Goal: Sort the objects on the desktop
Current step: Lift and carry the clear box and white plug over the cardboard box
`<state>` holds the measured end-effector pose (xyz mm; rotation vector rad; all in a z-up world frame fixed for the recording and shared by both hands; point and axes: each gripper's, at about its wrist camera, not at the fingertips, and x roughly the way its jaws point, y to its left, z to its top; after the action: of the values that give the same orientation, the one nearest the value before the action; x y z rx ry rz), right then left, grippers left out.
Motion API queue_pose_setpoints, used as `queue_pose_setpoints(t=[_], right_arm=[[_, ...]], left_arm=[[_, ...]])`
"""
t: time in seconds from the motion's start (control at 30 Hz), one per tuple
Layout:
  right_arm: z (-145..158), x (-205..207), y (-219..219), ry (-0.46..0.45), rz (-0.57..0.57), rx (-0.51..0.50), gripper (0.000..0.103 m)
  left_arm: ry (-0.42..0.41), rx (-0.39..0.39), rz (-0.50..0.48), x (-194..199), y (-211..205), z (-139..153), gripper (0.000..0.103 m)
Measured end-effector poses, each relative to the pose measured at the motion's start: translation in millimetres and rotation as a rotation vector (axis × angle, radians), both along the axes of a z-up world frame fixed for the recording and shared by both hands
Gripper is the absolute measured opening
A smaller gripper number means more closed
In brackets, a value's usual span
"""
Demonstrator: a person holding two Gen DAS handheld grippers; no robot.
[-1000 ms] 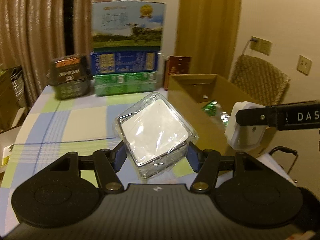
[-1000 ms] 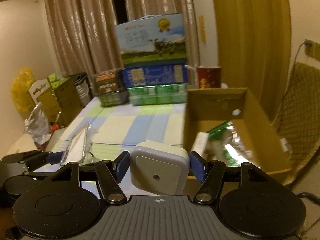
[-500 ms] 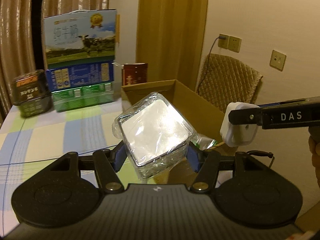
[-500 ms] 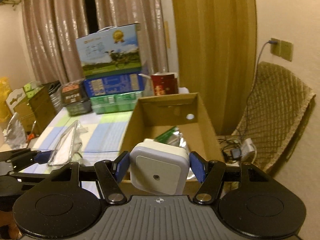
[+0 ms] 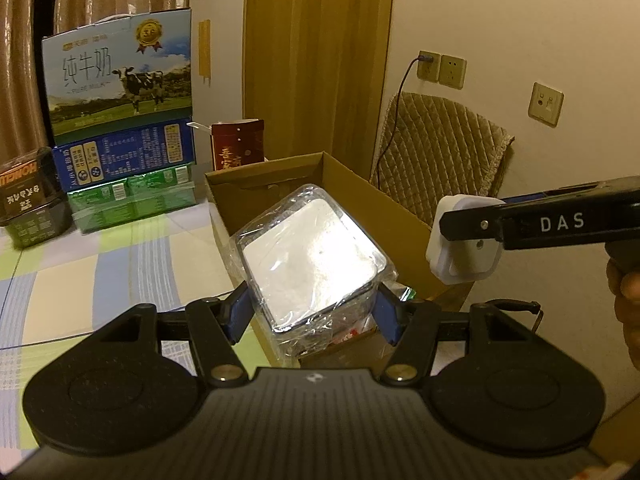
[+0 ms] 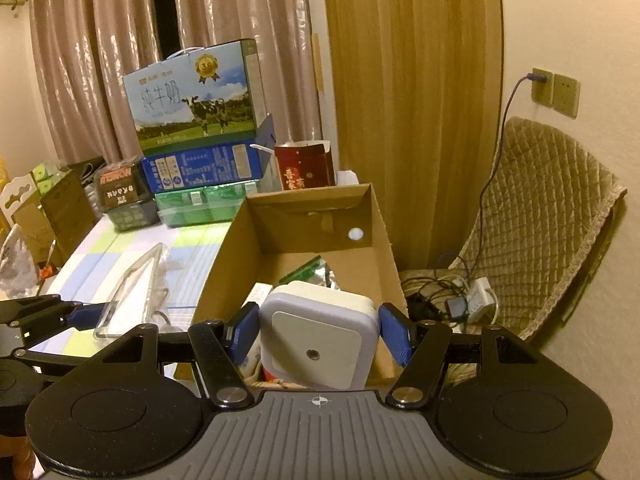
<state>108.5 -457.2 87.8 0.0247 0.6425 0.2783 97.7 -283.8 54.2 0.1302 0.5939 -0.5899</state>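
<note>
My left gripper (image 5: 312, 310) is shut on a clear plastic-wrapped square box with a white top (image 5: 312, 256), held tilted over the near end of the open cardboard box (image 5: 404, 216). My right gripper (image 6: 320, 330) is shut on a white square plug-in device (image 6: 318, 346), also above the cardboard box (image 6: 304, 232). In the left wrist view the white device (image 5: 464, 250) hangs at the right in the other gripper's black fingers (image 5: 472, 222). In the right wrist view the wrapped box (image 6: 132, 292) shows edge-on at the left. Green and silver packets (image 6: 316, 272) lie inside the cardboard box.
Stacked milk cartons (image 5: 120, 80), a green pack (image 5: 132, 200), a dark tin (image 5: 28, 196) and a red box (image 5: 238, 152) stand at the table's far end on a checked cloth (image 5: 100, 264). A padded chair (image 6: 552, 216) with cables and chargers sits to the right.
Both grippers have carried their objects rightward from over the table to above the cardboard box. Their grips are unchanged.
</note>
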Motion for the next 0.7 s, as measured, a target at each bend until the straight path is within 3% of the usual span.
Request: queue_pose_setpoints(t=[0.7], right_arm=[[-7.1, 64.4, 1.9, 0.024, 0.020, -0.033, 0.062]], left_arm=[[0.038, 0.027, -0.031, 65.5, -23.4, -6.0, 0.057]])
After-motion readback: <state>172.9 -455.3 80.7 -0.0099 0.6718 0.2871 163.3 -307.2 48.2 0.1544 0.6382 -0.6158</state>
